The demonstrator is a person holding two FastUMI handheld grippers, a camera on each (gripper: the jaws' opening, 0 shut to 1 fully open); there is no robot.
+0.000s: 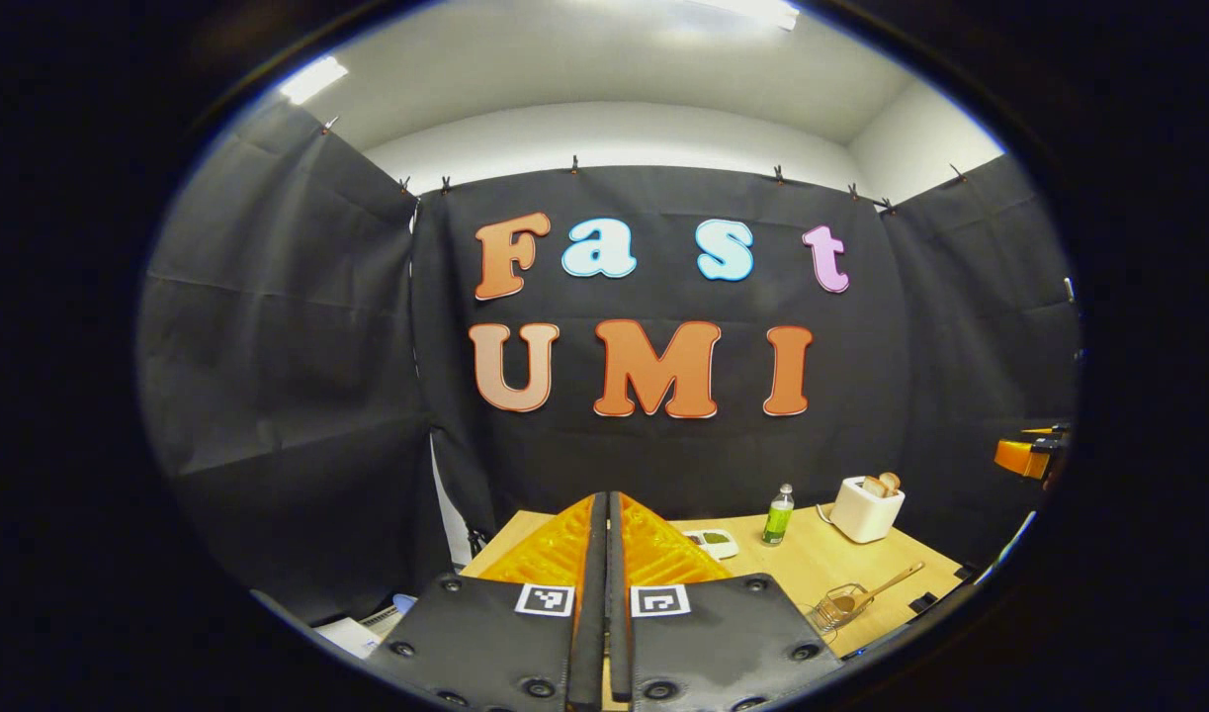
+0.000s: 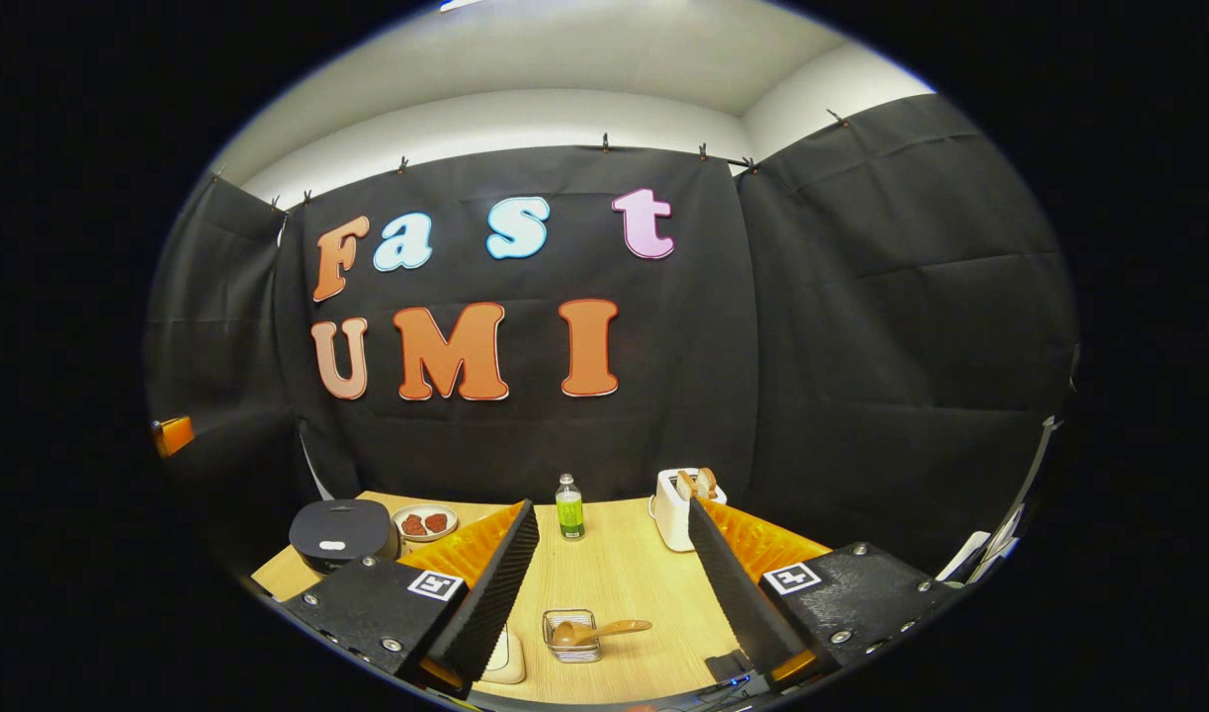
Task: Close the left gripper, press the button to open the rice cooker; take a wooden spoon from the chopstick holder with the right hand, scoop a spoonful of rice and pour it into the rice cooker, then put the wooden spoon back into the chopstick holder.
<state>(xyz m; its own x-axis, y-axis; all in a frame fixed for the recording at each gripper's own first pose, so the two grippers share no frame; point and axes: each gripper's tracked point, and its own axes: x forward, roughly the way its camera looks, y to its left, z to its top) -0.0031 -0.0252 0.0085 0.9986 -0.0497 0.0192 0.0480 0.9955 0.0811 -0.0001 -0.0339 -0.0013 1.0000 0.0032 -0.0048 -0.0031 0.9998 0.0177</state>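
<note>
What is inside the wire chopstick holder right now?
The wooden spoon lies in the chopstick holder, bowl inside, handle sticking out over its rim. What sits beneath the bowl is covered.

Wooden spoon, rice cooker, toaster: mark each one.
wooden spoon (image 2: 604, 629), right gripper view, on its handle.
rice cooker (image 2: 342, 529), right gripper view, on its closed lid.
toaster (image 1: 864, 511), left gripper view, on its front wall.

Both cams sit high, back from table (image 2: 614, 583), facing rear wall; shared: bottle (image 1: 778, 515), toaster (image 2: 678, 506).
</note>
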